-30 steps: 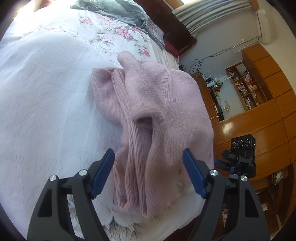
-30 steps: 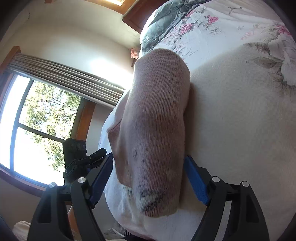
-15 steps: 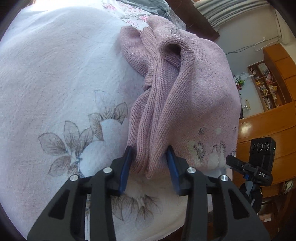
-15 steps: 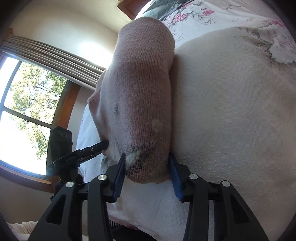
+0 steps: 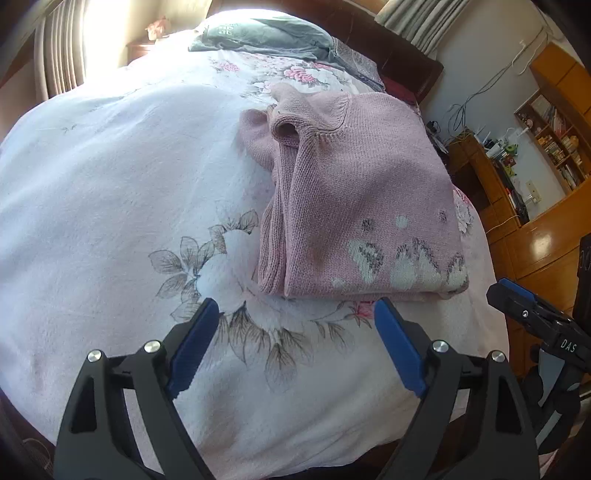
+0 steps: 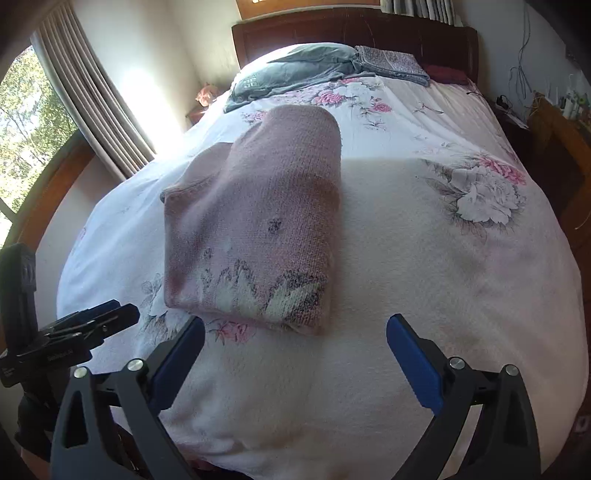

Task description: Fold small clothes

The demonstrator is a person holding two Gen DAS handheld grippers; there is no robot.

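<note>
One pink knitted sweater (image 5: 354,192) lies folded on the floral bedspread (image 5: 110,206). Left of the sweater's near hem, the left gripper (image 5: 295,343) hovers with jaws spread wide, gripping nothing. Right of that hem, the right gripper (image 6: 295,354) hangs just as wide and empty. Beyond the sweater, near the headboard (image 6: 351,29), lie one grey pillow (image 6: 295,66) and one folded patterned cloth (image 6: 391,62).

"DAS" on the right gripper (image 5: 532,317)

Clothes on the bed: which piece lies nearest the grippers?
The pink sweater, folded just beyond both open grippers; the grey garment and patterned cloth lie far off by the headboard.
</note>
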